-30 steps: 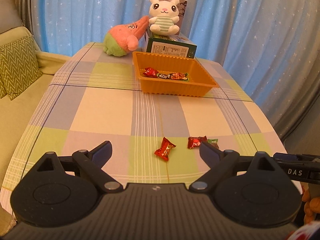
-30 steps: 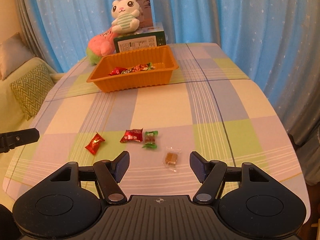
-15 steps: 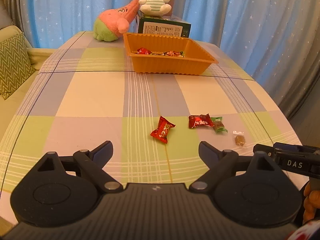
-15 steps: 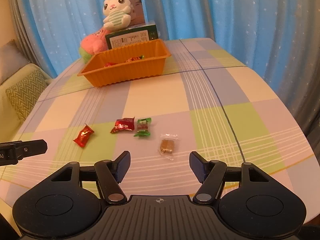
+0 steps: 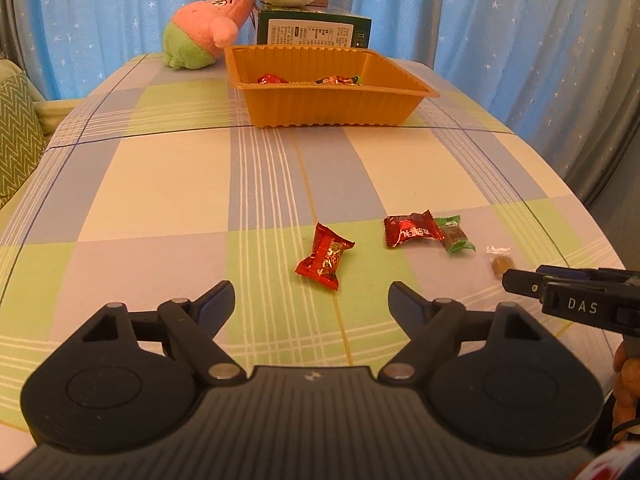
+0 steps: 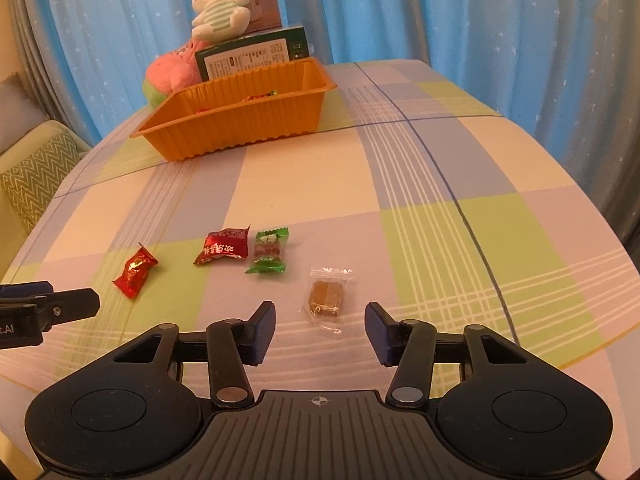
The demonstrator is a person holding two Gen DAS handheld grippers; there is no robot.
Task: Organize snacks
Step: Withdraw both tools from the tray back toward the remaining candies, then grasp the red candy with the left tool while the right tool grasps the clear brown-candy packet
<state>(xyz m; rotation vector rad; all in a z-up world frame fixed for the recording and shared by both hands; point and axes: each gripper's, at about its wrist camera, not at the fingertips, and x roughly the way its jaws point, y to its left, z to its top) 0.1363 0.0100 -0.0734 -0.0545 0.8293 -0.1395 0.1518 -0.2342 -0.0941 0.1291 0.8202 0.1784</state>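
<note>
Several wrapped snacks lie in a row on the checked tablecloth. A red candy [image 5: 325, 257] [image 6: 135, 274] lies just ahead of my open left gripper [image 5: 311, 300]. A dark red packet [image 5: 412, 230] [image 6: 224, 245] and a green candy [image 5: 455, 236] [image 6: 267, 251] lie side by side. A clear-wrapped brown sweet [image 6: 326, 296] [image 5: 499, 261] lies just ahead of my open right gripper [image 6: 320, 324]. An orange tray [image 5: 328, 112] [image 6: 240, 120] at the far side holds a few candies.
Behind the tray stand a green box [image 5: 312, 32], a pink plush [image 5: 204, 30] and a white bunny plush [image 6: 218, 4]. Blue curtains hang behind. A sofa with a zigzag cushion [image 5: 16, 140] is at the left. The table's right edge [image 6: 592, 220] drops off.
Both grippers have lowered and moved forward toward the loose snacks, which now look larger and closer. Both stay open. Nothing on the table has moved.
</note>
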